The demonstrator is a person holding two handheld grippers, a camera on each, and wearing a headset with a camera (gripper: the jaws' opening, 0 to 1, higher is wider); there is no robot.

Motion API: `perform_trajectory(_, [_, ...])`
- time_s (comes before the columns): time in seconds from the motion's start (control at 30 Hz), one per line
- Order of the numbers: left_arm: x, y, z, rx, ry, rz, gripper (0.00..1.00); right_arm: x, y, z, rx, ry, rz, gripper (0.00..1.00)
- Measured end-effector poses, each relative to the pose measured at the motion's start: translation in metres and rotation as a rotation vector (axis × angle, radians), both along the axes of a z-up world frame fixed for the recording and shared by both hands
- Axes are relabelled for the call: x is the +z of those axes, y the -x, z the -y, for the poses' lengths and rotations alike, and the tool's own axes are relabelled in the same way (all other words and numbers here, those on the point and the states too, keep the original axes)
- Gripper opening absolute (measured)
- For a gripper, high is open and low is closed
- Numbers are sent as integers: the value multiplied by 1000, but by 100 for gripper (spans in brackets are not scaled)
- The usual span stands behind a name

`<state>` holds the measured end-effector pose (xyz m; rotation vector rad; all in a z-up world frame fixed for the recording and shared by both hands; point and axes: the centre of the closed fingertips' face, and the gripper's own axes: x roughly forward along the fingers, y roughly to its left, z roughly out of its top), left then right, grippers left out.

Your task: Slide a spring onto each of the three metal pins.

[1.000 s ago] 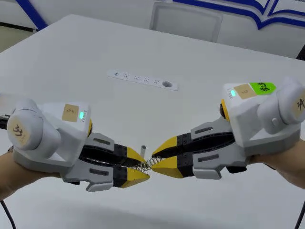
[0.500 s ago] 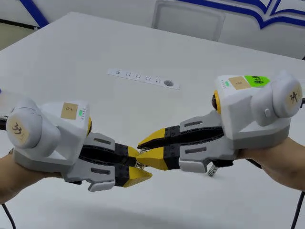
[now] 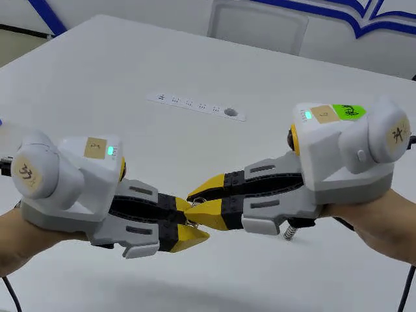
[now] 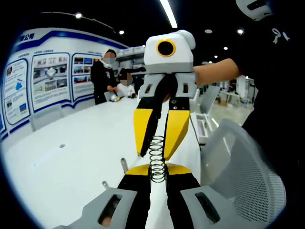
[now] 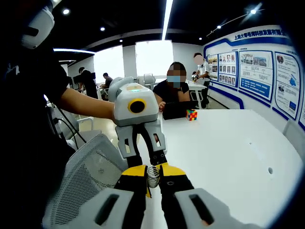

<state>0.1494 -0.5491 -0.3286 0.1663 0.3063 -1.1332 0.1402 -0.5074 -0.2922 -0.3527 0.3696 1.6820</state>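
Head view showed my yellow-tipped left claw (image 3: 197, 221) and right claw (image 3: 190, 208) tip to tip above the white table (image 3: 273, 84), both pinched on one thin silver coil spring (image 4: 157, 162); uneven squeezing could have flung it.

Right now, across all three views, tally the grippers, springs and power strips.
Grippers: 2, left gripper, right gripper
Springs: 2, one between the jaws, one beneath the right gripper
Power strips: 1
Total: 5

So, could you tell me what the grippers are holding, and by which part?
One spring, an end in each: the left gripper pinches one end, the right gripper the other.
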Motion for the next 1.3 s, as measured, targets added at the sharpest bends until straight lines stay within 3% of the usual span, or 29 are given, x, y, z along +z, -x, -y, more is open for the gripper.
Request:
perform_trajectory(0.27, [0,-2,-9,48,16,0,13,0,-5,-6,-16,-3,0,11])
perform_trajectory(0.53, [-6,-7,-32,131,-3,-18,30,6,-24,-8,-36,2,20,11])
perform_trajectory(0.67, [5,-12,-39,180,77,-24,41,5,-37,-10,-64,5,38,11])
perform_trajectory(0.77, [5,-17,-49,220,72,-14,52,4,-49,-11,-92,-3,43,11])
perform_trajectory(0.9, [3,-25,-59,271,66,-3,62,-8,-67,-10,-137,22,51,11])
perform_trajectory(0.97, [2,-27,-63,288,62,-2,70,-12,-78,-10,-176,20,33,11])
perform_trajectory(1.03, [1,-30,-69,299,59,-1,72,-15,-88,-10,-205,16,30,11])
perform_trajectory(1.17, [-1,-33,-76,319,66,-12,76,-28,-106,-9,-265,35,32,11])
perform_trajectory(1.23, [-2,-32,-78,323,95,-44,81,-35,-114,-9,-289,40,41,11])
perform_trajectory(1.3, [-4,-32,-81,326,99,-50,83,-42,-119,-10,-309,40,35,11])
